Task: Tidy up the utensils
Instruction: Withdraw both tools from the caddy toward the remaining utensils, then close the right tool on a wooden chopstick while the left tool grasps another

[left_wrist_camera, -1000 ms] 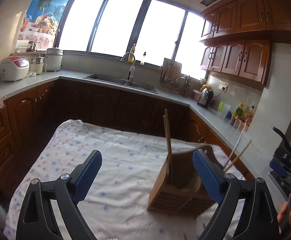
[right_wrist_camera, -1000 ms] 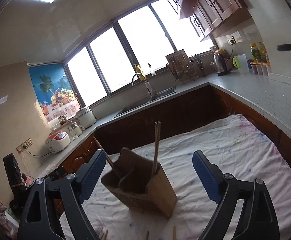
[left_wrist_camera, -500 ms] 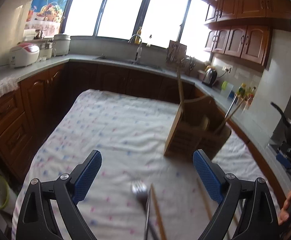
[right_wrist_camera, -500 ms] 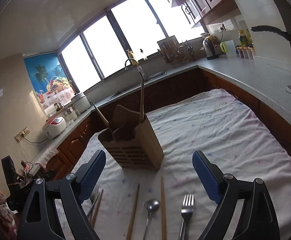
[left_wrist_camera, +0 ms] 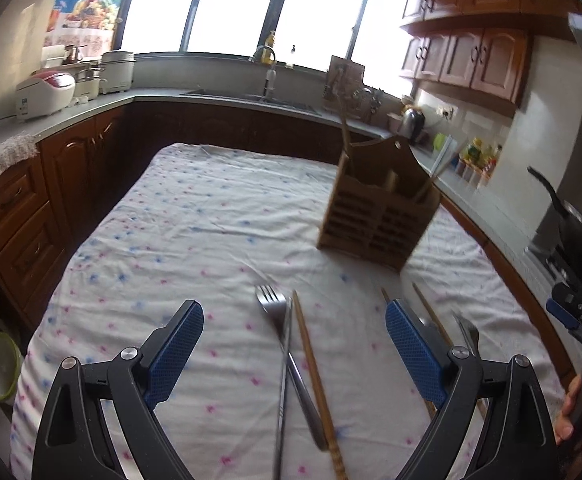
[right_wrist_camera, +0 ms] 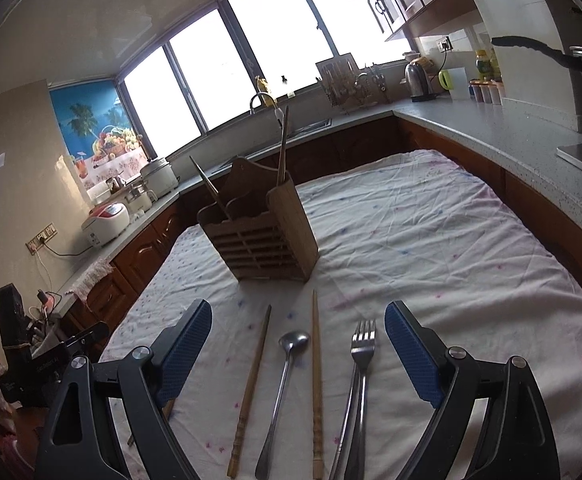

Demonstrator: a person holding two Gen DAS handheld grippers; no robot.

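Both grippers hover above the cloth-covered table (right_wrist_camera: 431,232), angled down at the loose cutlery, nothing held

Right gripper (right_wrist_camera: 298,346): jaws spread wide, nothing between the pads. Below and between its fingers lie, left to right, a wooden chopstick (right_wrist_camera: 251,384), a metal spoon (right_wrist_camera: 285,384), a second chopstick (right_wrist_camera: 316,384) and a fork (right_wrist_camera: 361,376). All lie flat, roughly parallel, heads and tips toward the holder, apart from one another. Judgement: this row makes single picks easy, since each piece can be pinched across its shaft without disturbing a neighbour

Left gripper (left_wrist_camera: 294,350): jaws also spread wide, empty. Between its fingers a fork (left_wrist_camera: 281,344) lies with a second steel handle crossing it lower down, and a chopstick (left_wrist_camera: 315,376) lies just beside. More pieces sit partly hidden behind the gripper's right finger; type unclear. Judgement: the crossed steel pair is the awkward pick here, as one may drag the other

Wooden utensil holder (right_wrist_camera: 261,228) stands upright on the cloth beyond the cutlery, slatted front facing the grippers. It already carries upright sticks: one leaning out on the left side, one standing tall on the right, so at least two compartments are in use. Judgement: task is partly done, the sorting by compartment appears intended, and the open stance of both grippers suits an approach to the next piece

A hand (left_wrist_camera: 581,412) grips the other tool's handle at the left view's edge
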